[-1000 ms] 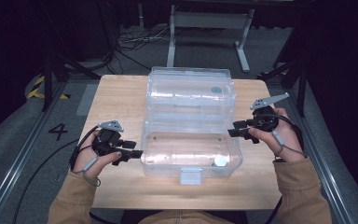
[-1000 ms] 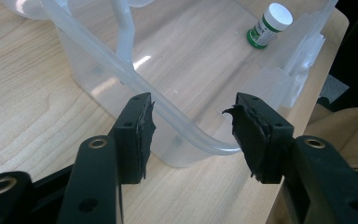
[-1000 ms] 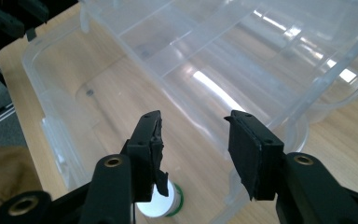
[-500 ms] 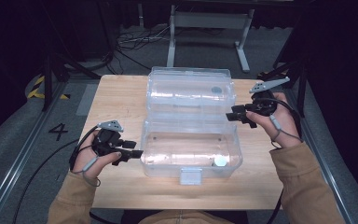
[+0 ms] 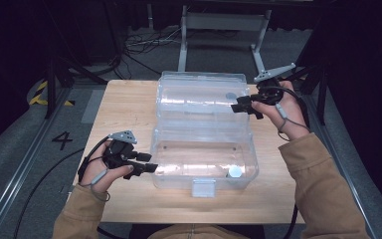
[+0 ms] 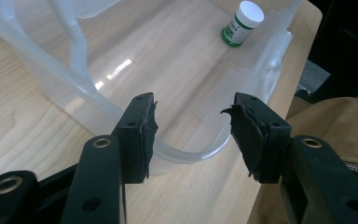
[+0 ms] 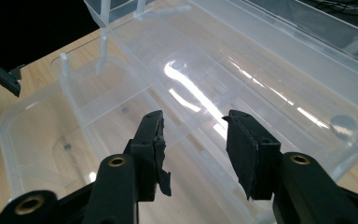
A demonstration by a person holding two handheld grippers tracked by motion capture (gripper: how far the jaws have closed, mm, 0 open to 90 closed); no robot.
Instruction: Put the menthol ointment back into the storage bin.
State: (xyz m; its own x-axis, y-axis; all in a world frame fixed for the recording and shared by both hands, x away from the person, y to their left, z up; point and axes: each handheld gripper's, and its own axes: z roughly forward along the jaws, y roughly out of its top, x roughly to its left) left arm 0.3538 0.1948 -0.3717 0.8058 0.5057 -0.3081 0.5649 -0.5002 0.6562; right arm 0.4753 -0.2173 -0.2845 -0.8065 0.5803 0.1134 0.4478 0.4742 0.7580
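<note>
Your clear plastic box [image 5: 204, 159] sits open in the middle of the desk [image 5: 129, 109], its lid [image 5: 201, 99] laid back on the far side and a small white-capped bottle [image 6: 242, 21] lying in the near right corner of the tub. Your left tongs [image 5: 149, 168] stand apart just beside the tub's left wall, and your right tongs [image 5: 238, 105], also apart, hover at the lid's right end. To close it well, catch the lid's far rim squarely with the right while steadying the tub with the left (clear plastic is slippery, so bite fully).

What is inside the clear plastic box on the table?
Inside the clear plastic box a small bottle with a white cap and green label stands in a near corner. Nothing else is visible; glare hides part of the floor.
</note>
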